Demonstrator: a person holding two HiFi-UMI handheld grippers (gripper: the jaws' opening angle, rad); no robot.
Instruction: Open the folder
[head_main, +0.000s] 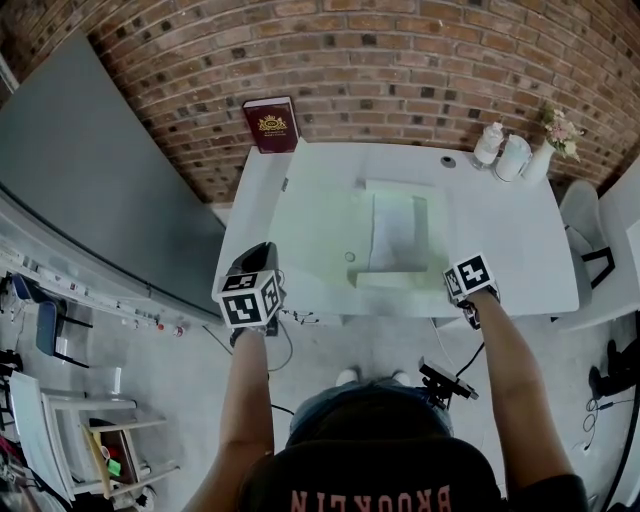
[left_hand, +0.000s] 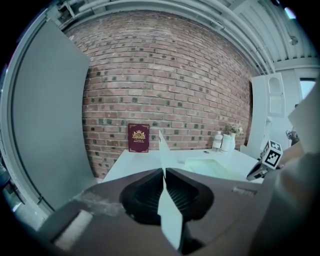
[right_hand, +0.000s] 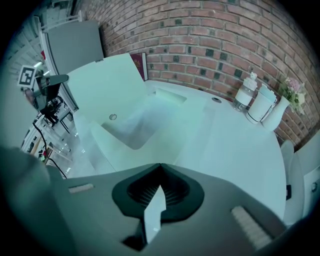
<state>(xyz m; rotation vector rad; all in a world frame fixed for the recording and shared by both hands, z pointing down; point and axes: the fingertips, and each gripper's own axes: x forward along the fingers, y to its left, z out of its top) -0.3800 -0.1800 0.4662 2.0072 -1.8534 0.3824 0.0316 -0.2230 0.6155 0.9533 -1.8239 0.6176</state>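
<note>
Folder (head_main: 400, 235) position: on the white counter (head_main: 510, 230), near the front edge, pale green and translucent, partly opened. Its cover (head_main: 300, 215) is lifted off the lower leaf and slopes toward the counter's left side; a round snap (head_main: 350, 257) shows on it. White sheets lie in the exposed lower leaf.

Left hand-held gripper (left_hand: 163, 172): jaws narrow, pinched on the free edge of the cover, which runs edge-on between the pads and on toward the counter. This unit sits at the counter's front left corner.

Right hand-held gripper (right_hand: 160, 172): jaws narrow, pinched on a thin pale sheet at the folder's near right edge, pointing steeply down at the counter. From this unit's view the raised cover stands as a tilted panel at the left.

Other items: a maroon book (head_main: 271, 124) stands upright against the brick wall (head_main: 400, 70) at the counter's back left. A white bottle (head_main: 489, 143), a white jar (head_main: 513, 157) and a vase of flowers (head_main: 553, 140) are grouped at the back right corner, well apart from the folder.
</note>
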